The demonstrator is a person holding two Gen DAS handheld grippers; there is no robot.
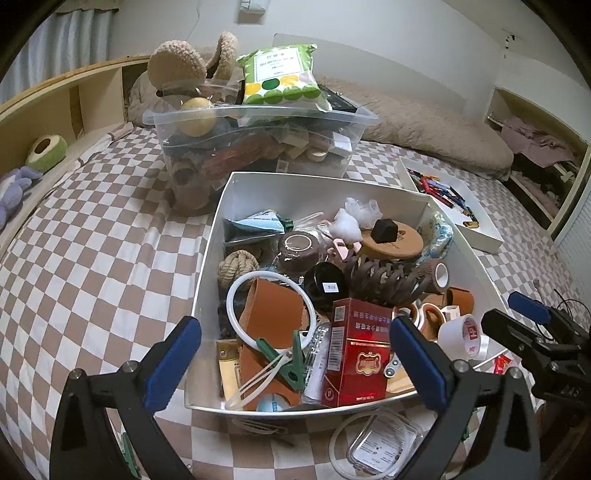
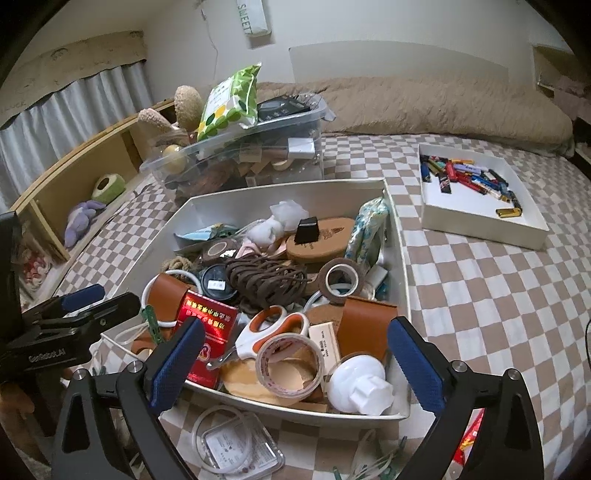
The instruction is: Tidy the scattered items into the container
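A bed with a brown-and-white checkered sheet [image 2: 480,295] fills the room, a beige quilt [image 2: 424,103] bunched along the pale wall [image 2: 369,26]. A wooden shelf [image 1: 55,99] runs beside it under grey curtains [image 2: 74,107]

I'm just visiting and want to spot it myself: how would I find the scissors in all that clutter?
Start at the big white box in the middle of the checkered bedspread and go to its near edge. The scissors lie there between a red carton and a brown leather piece, just behind a clear tape roll. Only they have white-and-orange loop handles.
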